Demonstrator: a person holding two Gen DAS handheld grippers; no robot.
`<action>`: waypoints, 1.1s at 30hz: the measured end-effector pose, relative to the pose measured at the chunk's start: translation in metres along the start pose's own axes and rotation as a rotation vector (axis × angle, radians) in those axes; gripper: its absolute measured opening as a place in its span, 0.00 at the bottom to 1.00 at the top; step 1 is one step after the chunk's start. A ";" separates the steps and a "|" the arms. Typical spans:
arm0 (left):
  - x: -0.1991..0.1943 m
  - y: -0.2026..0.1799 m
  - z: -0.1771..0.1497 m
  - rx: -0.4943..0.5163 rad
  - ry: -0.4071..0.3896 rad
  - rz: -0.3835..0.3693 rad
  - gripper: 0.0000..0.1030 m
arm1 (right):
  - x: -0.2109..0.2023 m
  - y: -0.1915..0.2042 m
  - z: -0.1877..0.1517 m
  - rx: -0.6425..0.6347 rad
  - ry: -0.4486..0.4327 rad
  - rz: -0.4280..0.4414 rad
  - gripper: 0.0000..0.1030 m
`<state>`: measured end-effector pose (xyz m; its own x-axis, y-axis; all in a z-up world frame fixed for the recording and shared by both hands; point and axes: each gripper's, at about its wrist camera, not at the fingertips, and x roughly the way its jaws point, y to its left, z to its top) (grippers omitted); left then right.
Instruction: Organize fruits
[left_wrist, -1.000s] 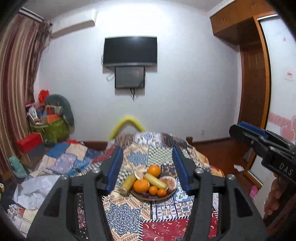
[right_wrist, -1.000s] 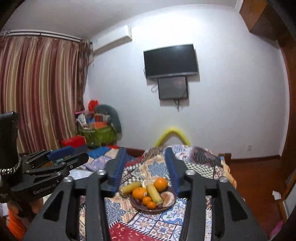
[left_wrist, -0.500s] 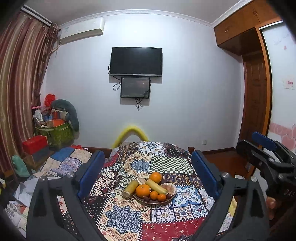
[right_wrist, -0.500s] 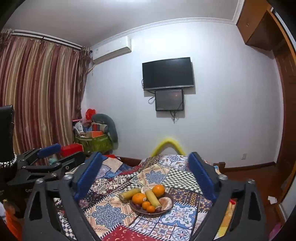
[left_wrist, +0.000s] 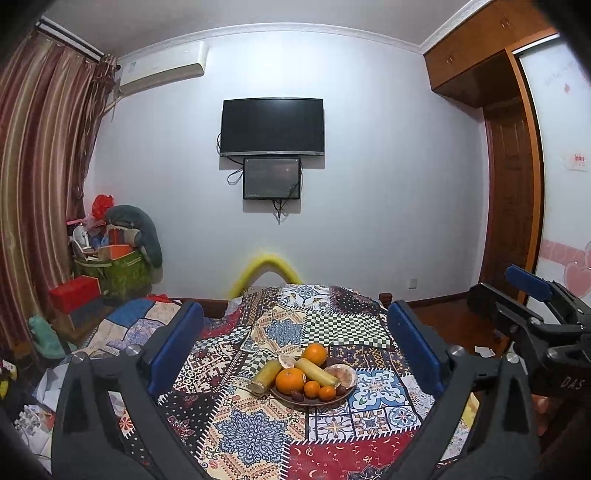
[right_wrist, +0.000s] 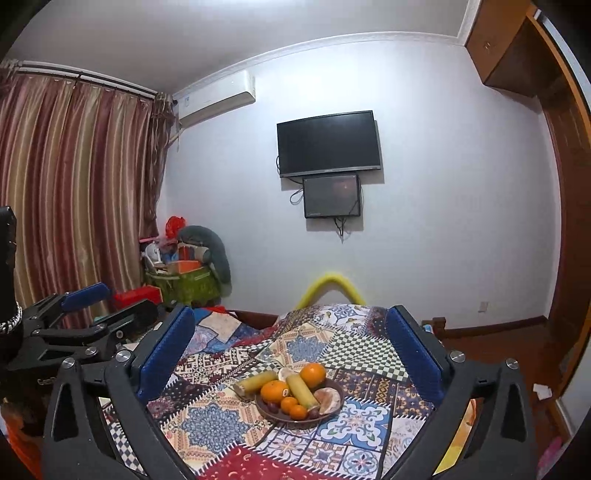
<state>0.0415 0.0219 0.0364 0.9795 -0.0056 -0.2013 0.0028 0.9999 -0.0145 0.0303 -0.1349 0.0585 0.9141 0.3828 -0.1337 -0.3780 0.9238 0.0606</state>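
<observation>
White walls back our bedroom; striped curtains (right_wrist: 74, 192) hang at left; beside them sits a green basket (left_wrist: 118, 271) of clutter; a dark television (left_wrist: 272, 127) hangs above a smaller screen (left_wrist: 271, 178); wooden cabinets (left_wrist: 480, 66) fill the right. We read "DAS" on the right gripper (left_wrist: 528, 314) in the left view. Our patchwork bedspread (left_wrist: 258, 435) carries a brown plate (left_wrist: 295, 400) of fruit (left_wrist: 291, 380) near its middle, one yellow piece (left_wrist: 264, 376) lying off the plate's left rim. Our left gripper (left_wrist: 295, 343) and right gripper are both opening wide, nothing between them.
</observation>
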 end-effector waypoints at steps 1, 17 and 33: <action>-0.001 -0.001 0.000 0.004 -0.002 0.002 0.98 | 0.000 0.000 0.000 0.001 0.000 -0.001 1.00; -0.003 -0.005 -0.001 0.016 -0.010 -0.009 1.00 | -0.004 -0.004 0.001 0.010 0.005 -0.003 1.00; -0.001 -0.004 0.001 0.004 -0.005 -0.017 1.00 | -0.004 -0.006 0.003 0.022 0.009 -0.006 1.00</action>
<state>0.0405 0.0182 0.0372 0.9803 -0.0231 -0.1962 0.0207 0.9997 -0.0138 0.0296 -0.1423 0.0620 0.9152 0.3769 -0.1427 -0.3687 0.9260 0.0814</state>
